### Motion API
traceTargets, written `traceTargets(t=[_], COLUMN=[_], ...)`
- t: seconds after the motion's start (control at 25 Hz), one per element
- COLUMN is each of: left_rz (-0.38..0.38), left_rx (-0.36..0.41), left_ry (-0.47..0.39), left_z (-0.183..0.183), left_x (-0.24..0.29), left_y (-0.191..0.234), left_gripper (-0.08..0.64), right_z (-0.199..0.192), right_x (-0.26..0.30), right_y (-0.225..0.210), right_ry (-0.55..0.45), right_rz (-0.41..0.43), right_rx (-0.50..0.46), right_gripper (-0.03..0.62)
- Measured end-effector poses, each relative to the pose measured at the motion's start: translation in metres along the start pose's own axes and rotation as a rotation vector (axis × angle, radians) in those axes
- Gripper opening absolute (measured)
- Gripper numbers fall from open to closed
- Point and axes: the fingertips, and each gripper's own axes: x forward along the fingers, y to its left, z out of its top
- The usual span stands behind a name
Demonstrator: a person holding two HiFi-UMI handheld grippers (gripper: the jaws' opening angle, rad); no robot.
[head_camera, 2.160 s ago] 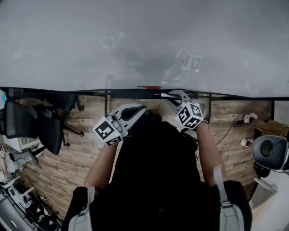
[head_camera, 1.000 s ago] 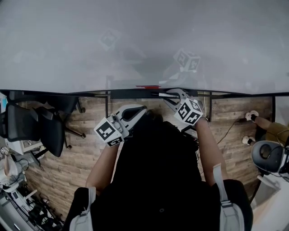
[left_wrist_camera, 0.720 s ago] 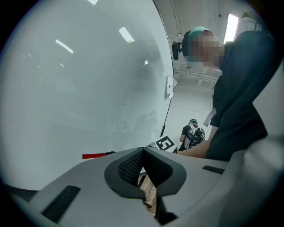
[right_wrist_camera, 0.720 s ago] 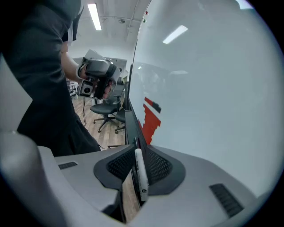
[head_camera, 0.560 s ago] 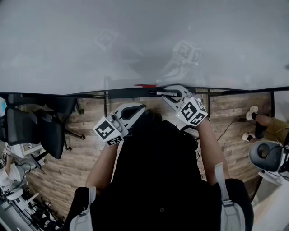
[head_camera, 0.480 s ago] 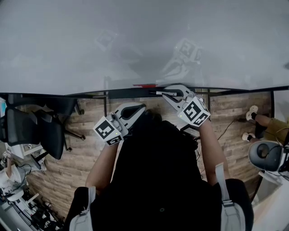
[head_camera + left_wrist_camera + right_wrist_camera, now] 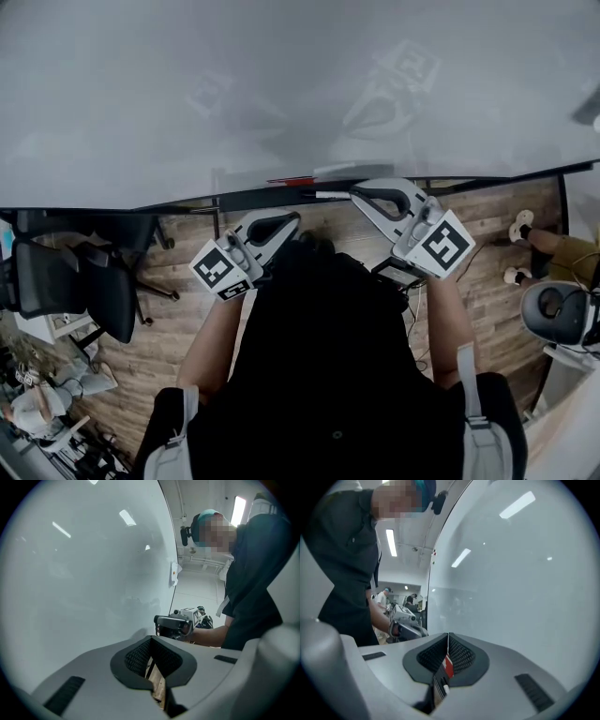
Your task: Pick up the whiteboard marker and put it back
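Observation:
The whiteboard marker (image 7: 322,194), thin with a white body and dark end, lies on the dark tray (image 7: 253,197) along the whiteboard's lower edge. A red marker (image 7: 292,180) lies on the same tray just left of it; in the right gripper view it shows as a red patch (image 7: 448,666) through the hollow of the jaws. My right gripper (image 7: 356,191) is shut and empty, its tip a short way right of the whiteboard marker. My left gripper (image 7: 292,218) is shut on nothing, held below the tray at the left.
The whiteboard (image 7: 281,84) fills the upper head view. Below it is wooden floor (image 7: 169,309) with a black office chair (image 7: 66,267) at the left and another person's feet (image 7: 520,230) at the right. My own body hides the lower middle.
The right gripper has drawn back to the right, away from the whiteboard marker, and turned its cube outward. The marker stays on the tray. The left gripper has hardly moved.

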Motion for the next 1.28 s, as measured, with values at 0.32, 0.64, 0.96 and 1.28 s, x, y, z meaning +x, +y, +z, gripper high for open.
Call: traceTargets(t=[0.32,0.64,0.96,1.28], left_rz=[-0.030,-0.026,-0.012,0.002], left_rx=[0.029,0.015,0.005,-0.025], left_ry=[0.005,0.033,0.067,0.081], left_z=[0.012,0.007,-0.002,-0.022], left_x=[0.008,0.008,0.004,-0.001], left_y=[-0.003,-0.006,-0.012,-0.010], left_gripper=[0.012,0.012,0.012,0.012], right_z=[0.018,-0.003,-0.023,-0.038], right_x=[-0.051,-0.064,-0.056,-0.039], right_y=[-0.001,0.002,0.007,0.016], right_ry=[-0.156,-0.147,-0.091,-0.083], right_rz=[-0.005,-0.076,-0.074,-0.040], right_rx=[0.185,0.226,0.221,0.232], right_gripper=[0.018,0.018,0.018,0.018])
